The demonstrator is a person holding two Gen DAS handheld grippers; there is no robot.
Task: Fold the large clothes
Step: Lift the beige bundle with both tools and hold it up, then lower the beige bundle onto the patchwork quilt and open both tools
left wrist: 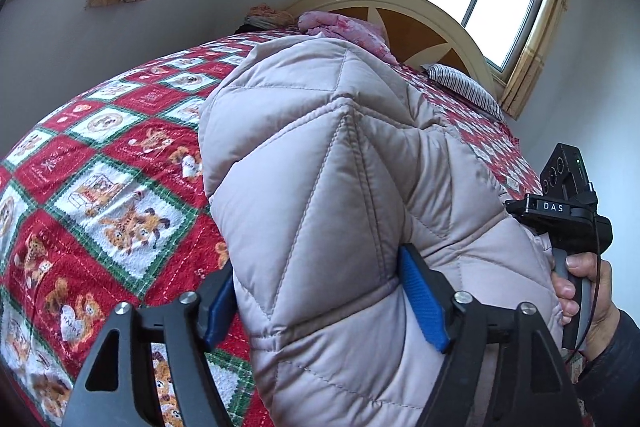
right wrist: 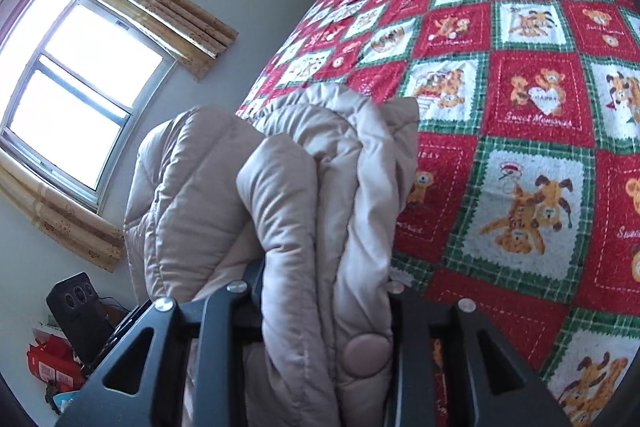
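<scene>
The left claw [left wrist: 320, 311] has the padded coat [left wrist: 320, 167] between its blue pads [left wrist: 422, 303]. The right-hand pad lies against the quilted fabric, the left-hand pad is half hidden behind the bulge, and the jaws stand wide, so whether they are pinching the coat or only bracketing it I cannot tell for certain. From this claw the coat runs away toward twelve o'clock, its long axis pointing up the bed [left wrist: 100, 167] toward the headboard [left wrist: 420, 27].

The right claw [right wrist: 326, 311] is narrower and is clamped on a thick bunched edge of the same coat, the part that carries a round snap button [right wrist: 366, 355]. The fabric piles up from between the jaws toward twelve and spills over toward nine o'clock, off the bed's edge on the window side.

In the left wrist view the right tool and the hand [left wrist: 580, 291] gripping its handle sit at about three to four o'clock, close against the coat's flank — so the two claws hold the garment side by side, near one end, both tilted down toward the mattress.

The relation that matters, in my judgement: the coat's free bulk lies ahead of both claws over the checked bedspread, so the coming move should carry the held end forward along that long axis — laying it flat or doubling it over. Neither hand is plainly nearer; they would need to travel together.
</scene>
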